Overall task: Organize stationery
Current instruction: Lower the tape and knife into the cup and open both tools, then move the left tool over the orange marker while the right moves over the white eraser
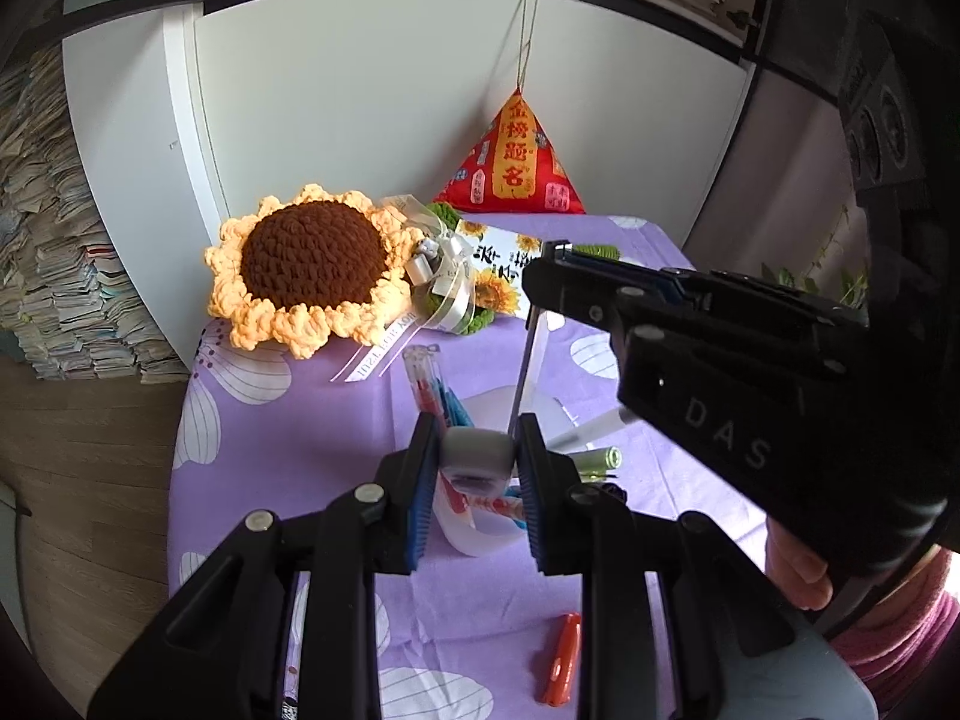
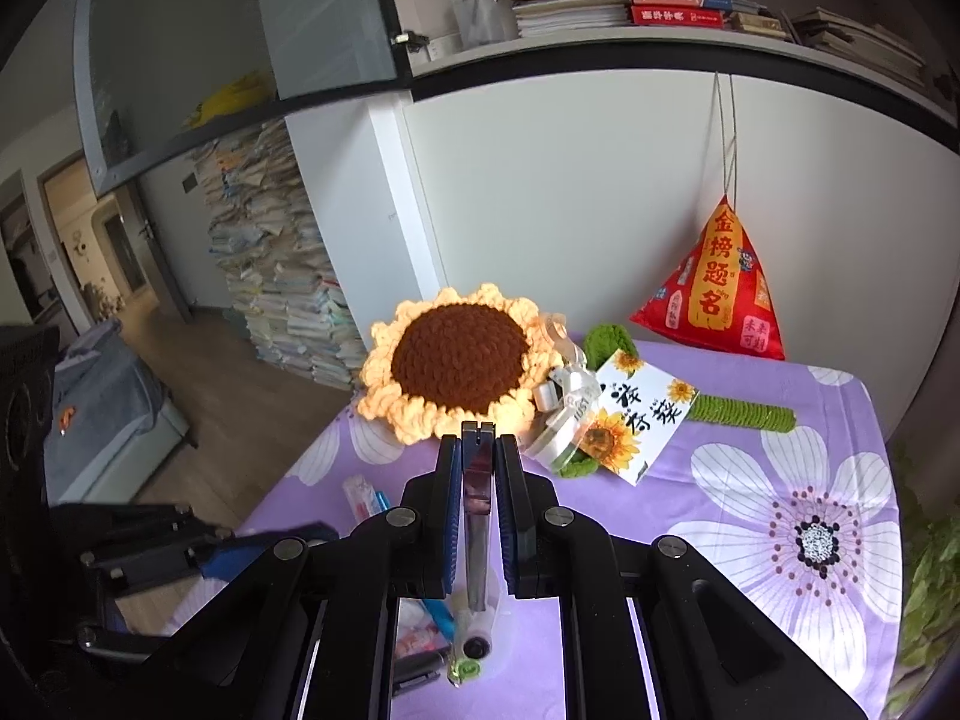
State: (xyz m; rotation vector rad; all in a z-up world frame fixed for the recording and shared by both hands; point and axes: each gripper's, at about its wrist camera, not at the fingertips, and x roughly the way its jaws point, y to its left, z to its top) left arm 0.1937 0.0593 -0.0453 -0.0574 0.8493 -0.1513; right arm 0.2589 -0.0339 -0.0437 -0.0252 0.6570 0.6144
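My left gripper (image 1: 478, 450) is shut on the rim of a translucent white pen cup (image 1: 480, 453), which it holds above the purple cloth. Red and blue pens (image 1: 438, 387) stick out of the cup. My right gripper (image 2: 478, 456) is shut on a thin metal ruler-like strip (image 2: 477, 516) that hangs down into the cup (image 2: 480, 630). In the left wrist view the right gripper (image 1: 549, 282) is above and behind the cup, and the strip (image 1: 528, 360) runs from it down to the rim. A green-tipped pen (image 1: 594, 457) lies at the cup's right.
A crocheted sunflower (image 1: 312, 267) with a ribbon and card (image 2: 636, 414) lies at the back of the table (image 2: 750, 420). A red triangular pouch (image 2: 717, 288) leans on the wall. An orange pen (image 1: 561, 666) lies near the front edge. Book stacks (image 2: 270, 276) stand on the floor at left.
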